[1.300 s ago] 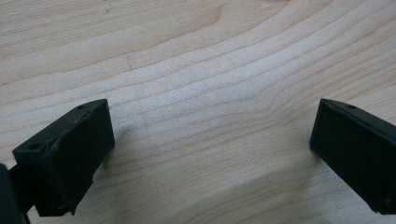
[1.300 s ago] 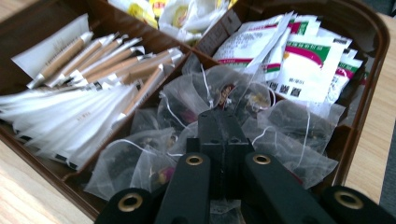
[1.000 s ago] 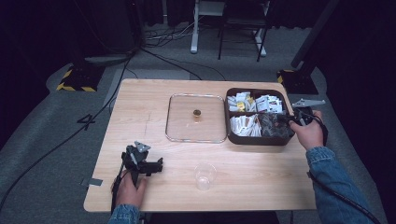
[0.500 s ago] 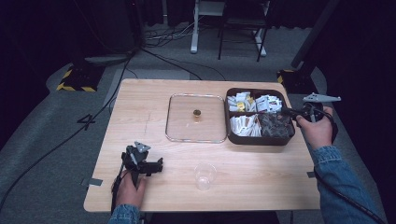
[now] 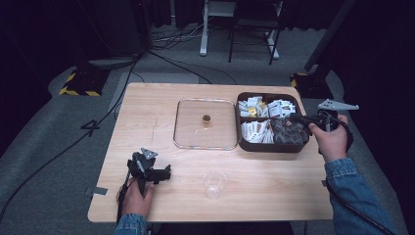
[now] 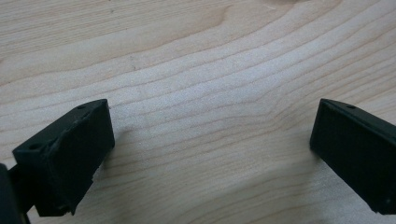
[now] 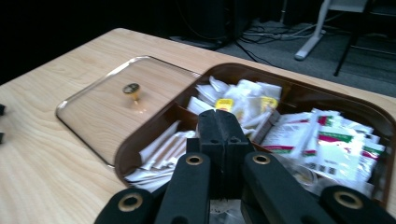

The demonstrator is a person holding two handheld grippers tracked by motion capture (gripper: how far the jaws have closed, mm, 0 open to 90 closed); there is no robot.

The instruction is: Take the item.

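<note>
1. my right gripper (image 5: 297, 118) hangs over the right edge of the brown tray (image 5: 269, 146), jaws pressed together with nothing seen between them.
2. my left gripper (image 5: 164, 174) rests near the table's (image 5: 161, 107) near left corner, jaws wide over bare wood.
3. open wood lies between that gripper and the clear cup (image 5: 214, 184), which stands alone near the near edge.
4. the tray holds paper sachets (image 7: 327, 140) in compartments; its clear lid (image 5: 205, 123) lies flat just left.
5. sachet print is too blurred to read.
</note>
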